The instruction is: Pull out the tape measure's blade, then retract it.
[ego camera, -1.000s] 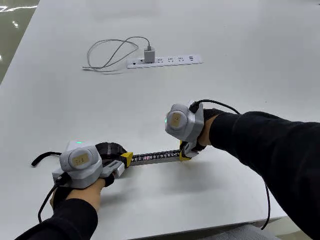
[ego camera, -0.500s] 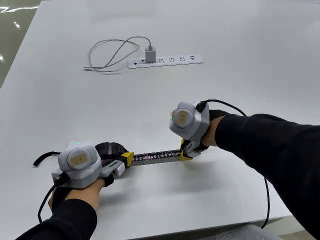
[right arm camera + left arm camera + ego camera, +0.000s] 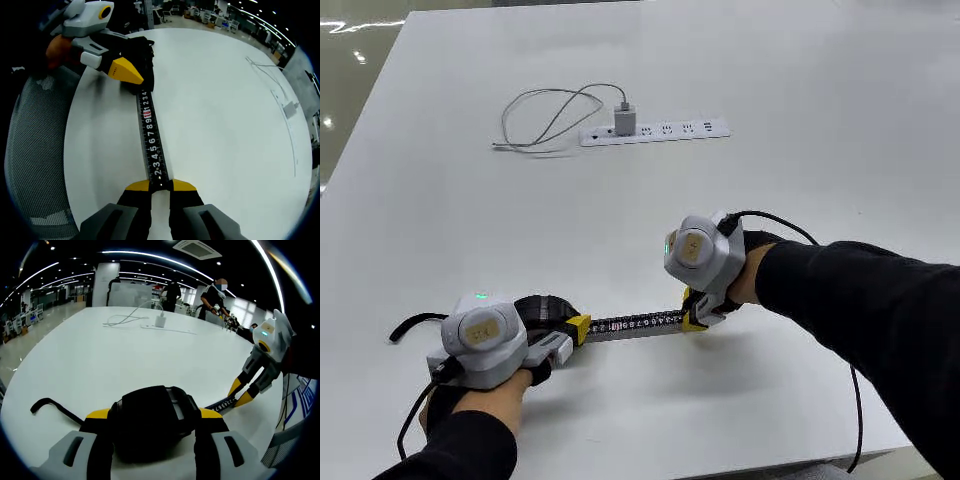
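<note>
My left hand-held gripper (image 3: 152, 415) clamped the black tape measure case (image 3: 542, 306) on the table (image 3: 770, 80); my right hand-held gripper (image 3: 161, 186) pinched the end of the blade (image 3: 151, 140), which lay stretched out between both.

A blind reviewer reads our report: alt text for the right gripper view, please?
The right gripper clamps the end of a tape measure's blade. The numbered blade runs across a white table to the black case, held by the left gripper at upper left.
</note>
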